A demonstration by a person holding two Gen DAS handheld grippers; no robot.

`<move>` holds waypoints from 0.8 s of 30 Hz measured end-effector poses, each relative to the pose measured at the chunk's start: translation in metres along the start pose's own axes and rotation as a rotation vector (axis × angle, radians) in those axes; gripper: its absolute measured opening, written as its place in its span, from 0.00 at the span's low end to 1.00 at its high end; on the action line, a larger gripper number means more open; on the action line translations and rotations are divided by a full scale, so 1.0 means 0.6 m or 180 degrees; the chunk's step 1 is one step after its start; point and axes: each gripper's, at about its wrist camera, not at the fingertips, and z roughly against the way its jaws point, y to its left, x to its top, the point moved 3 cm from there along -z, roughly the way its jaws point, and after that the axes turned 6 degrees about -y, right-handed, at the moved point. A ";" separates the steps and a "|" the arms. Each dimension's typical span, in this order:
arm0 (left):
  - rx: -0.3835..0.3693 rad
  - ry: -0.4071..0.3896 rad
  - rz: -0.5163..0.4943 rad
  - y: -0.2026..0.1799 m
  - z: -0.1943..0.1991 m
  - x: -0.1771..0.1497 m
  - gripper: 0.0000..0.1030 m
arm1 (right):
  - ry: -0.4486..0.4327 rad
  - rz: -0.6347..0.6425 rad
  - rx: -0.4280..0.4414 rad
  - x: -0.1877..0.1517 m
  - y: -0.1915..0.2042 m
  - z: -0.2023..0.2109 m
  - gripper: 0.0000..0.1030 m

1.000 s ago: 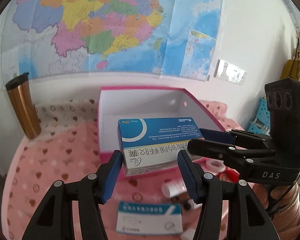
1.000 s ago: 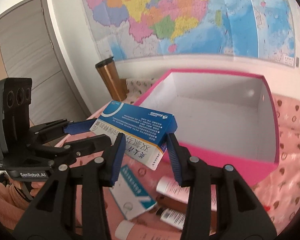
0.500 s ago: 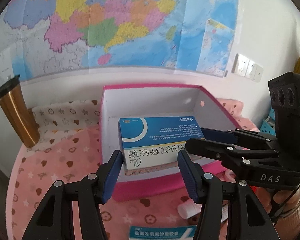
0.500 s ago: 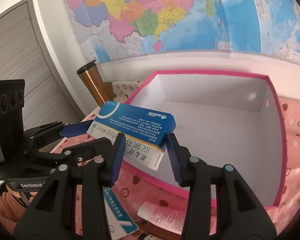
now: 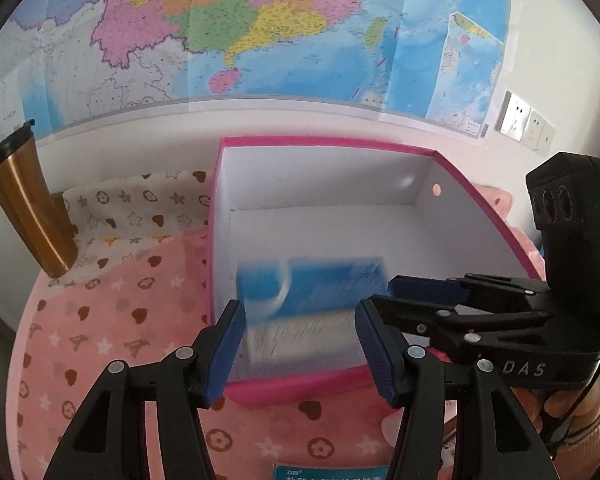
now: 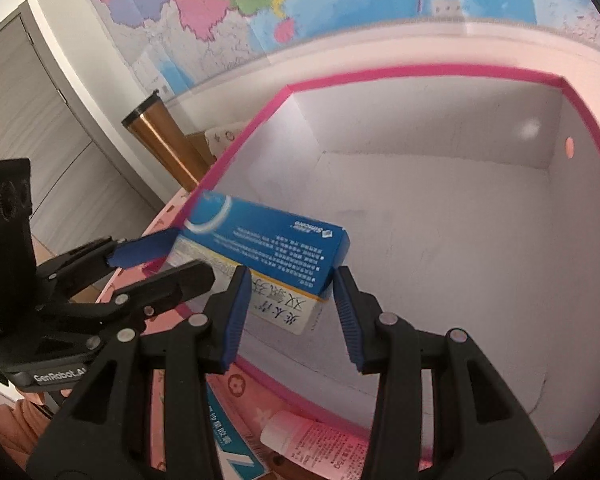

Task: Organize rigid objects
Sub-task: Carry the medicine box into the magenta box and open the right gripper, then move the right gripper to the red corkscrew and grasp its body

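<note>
Wall map [image 5: 260,32] behind; pink patterned worktop [image 5: 112,320] below, copper tumbler [image 5: 24,204] at its far left. Left wrist view: pink box [image 5: 328,148], white inside, otherwise bare; blue medicine carton [image 5: 312,292], blurred, over the box's near left corner, just ahead of the left tongs [image 5: 300,344], which stand apart and empty, blades wider than the carton. Right tongs [image 5: 384,292] reach in from the right at the carton's end. Right wrist view: medicine carton [image 6: 260,248] tilted, long axis running across the view, left end low; right tongs [image 6: 288,312] flank its near end, but whether the blades still press it or have let go cannot be told. Left tongs [image 6: 148,260] sit beside its left end. Pink box [image 6: 420,72] open beneath. Tube [image 6: 312,444] and a second carton [image 6: 228,444] lie outside, near edge.
</note>
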 end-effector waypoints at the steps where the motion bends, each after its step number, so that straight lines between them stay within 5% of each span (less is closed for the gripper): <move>1: 0.0005 0.0001 0.0010 0.000 0.000 0.001 0.56 | 0.0004 0.0008 -0.0020 0.001 0.001 -0.003 0.44; 9: 0.0049 -0.0187 0.0014 -0.001 0.027 -0.002 0.58 | -0.0079 0.0059 -0.0054 0.000 0.006 0.019 0.44; 17: -0.0200 -0.0519 -0.0177 -0.041 0.095 -0.029 0.71 | -0.0539 0.0346 -0.0097 -0.024 0.032 0.148 0.53; 24: -0.0408 -0.0410 -0.0292 -0.078 0.108 -0.076 0.72 | -0.0664 0.0285 -0.0371 -0.083 0.002 0.233 0.55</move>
